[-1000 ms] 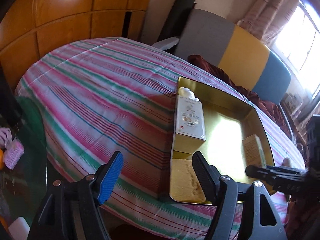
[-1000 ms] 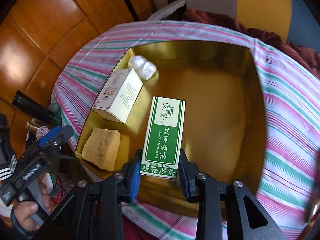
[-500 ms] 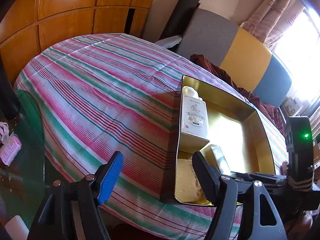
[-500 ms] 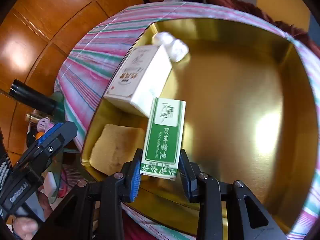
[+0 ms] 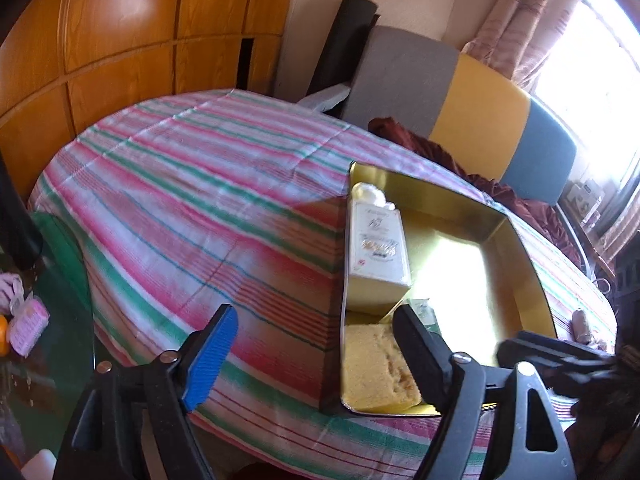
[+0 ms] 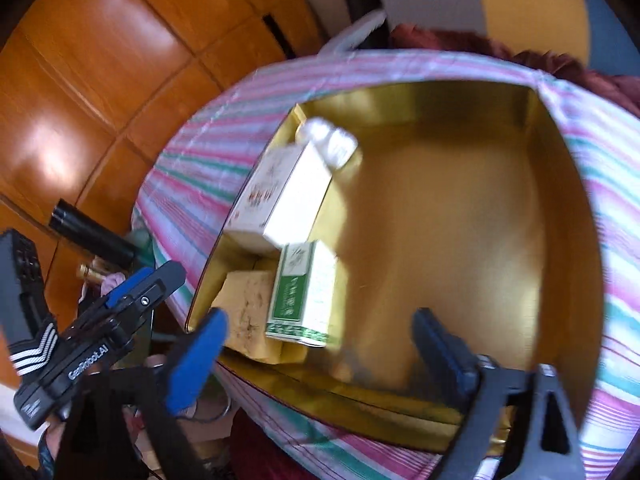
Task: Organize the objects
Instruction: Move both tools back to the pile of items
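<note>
1. The green box [image 6: 301,292] has been let go. Half a second back it was pinched between the right gripper's [image 6: 320,344] pads; now the jaws are spread wide with nothing in them, just above the near edge of the gold tray [image 6: 460,208].
2. The box is now parked inside the tray, at the near left end. It's touching the yellow sponge [image 6: 246,312] on its left, and the white carton [image 6: 280,196] sits just behind it. Whether it's lying dead flat or propped on the sponge can't be told, since the frame is smeared with motion blur.
3. A small white lump [image 6: 328,140] is tucked at the tray's far left corner, right past the carton.
4. From the left wrist view, only a sliver of the green box [image 5: 424,312] can be seen, behind the black finger [image 5: 416,344]. The left gripper [image 5: 312,348] is released too, empty, hanging over the striped cloth [image 5: 192,208] just left of the tray [image 5: 532,280]. It's barely been moved over the last second.
5. What that means: this drop looks done, so four items are lined up along the tray's left wall. No other loose item can be made out on the cloth, so the sorting is probably close to finished.
</note>
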`<action>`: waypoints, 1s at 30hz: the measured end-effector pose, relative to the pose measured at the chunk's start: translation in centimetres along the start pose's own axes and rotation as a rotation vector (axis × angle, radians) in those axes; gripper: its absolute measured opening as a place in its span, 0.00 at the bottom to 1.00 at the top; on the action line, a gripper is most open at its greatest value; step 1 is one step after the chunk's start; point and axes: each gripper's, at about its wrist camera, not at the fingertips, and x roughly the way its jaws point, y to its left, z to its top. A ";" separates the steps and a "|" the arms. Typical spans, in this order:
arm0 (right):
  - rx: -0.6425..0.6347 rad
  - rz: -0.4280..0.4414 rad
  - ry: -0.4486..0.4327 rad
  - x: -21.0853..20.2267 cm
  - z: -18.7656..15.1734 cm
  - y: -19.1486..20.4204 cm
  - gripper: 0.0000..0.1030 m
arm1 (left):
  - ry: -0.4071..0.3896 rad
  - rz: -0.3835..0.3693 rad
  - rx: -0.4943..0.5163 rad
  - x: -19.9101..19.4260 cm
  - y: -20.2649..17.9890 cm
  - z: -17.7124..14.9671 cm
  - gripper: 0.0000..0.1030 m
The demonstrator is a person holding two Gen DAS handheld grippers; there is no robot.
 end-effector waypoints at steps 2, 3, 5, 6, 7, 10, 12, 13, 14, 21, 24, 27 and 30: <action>0.017 -0.018 -0.041 -1.8 -0.2 -1.2 1.00 | -0.012 -0.013 0.019 -0.2 -0.5 0.0 0.80; 0.031 -0.030 -0.061 -2.8 -0.5 -1.9 1.00 | -0.015 -0.026 0.032 -0.3 -0.9 -0.1 0.80; 0.067 -0.052 -0.091 -4.5 -0.9 -3.7 1.00 | -0.022 -0.058 0.051 -0.5 -1.7 0.0 0.80; 0.094 -0.068 -0.106 -5.6 -1.2 -5.1 1.00 | -0.028 -0.082 0.065 -0.7 -2.2 0.0 0.80; 0.120 -0.081 -0.119 -6.6 -1.5 -6.3 1.00 | -0.034 -0.103 0.081 -1.0 -2.7 0.0 0.81; 0.227 -0.129 -0.158 -9.9 -2.8 -10.9 1.00 | -0.046 -0.165 0.145 -1.7 -5.0 -0.1 0.83; 0.303 -0.178 -0.183 -12.6 -3.9 -14.3 1.00 | -0.055 -0.202 0.195 -2.2 -6.7 0.1 0.84; 0.336 -0.202 -0.199 -13.9 -4.4 -15.9 1.00 | -0.058 -0.225 0.232 -2.6 -8.0 0.2 0.85; 0.372 -0.229 -0.220 -15.5 -4.9 -17.5 1.00 | -0.057 -0.244 0.258 -2.9 -9.1 0.2 0.88; 0.657 -0.432 -0.424 -26.8 -8.9 -28.4 1.00 | -0.002 -0.432 0.420 -3.9 -18.2 -0.3 0.98; 0.757 -0.480 -0.495 -29.0 -11.0 -31.7 1.00 | 0.094 -0.497 0.448 -3.2 -22.5 -0.9 0.94; 0.917 -0.361 -0.573 -29.6 -13.7 -34.4 1.00 | 0.192 -0.551 0.475 -1.9 -26.9 -1.9 0.78; 0.936 -0.332 -0.705 -31.0 -14.7 -34.5 1.00 | 0.322 -0.596 0.470 -0.1 -30.5 -3.1 0.78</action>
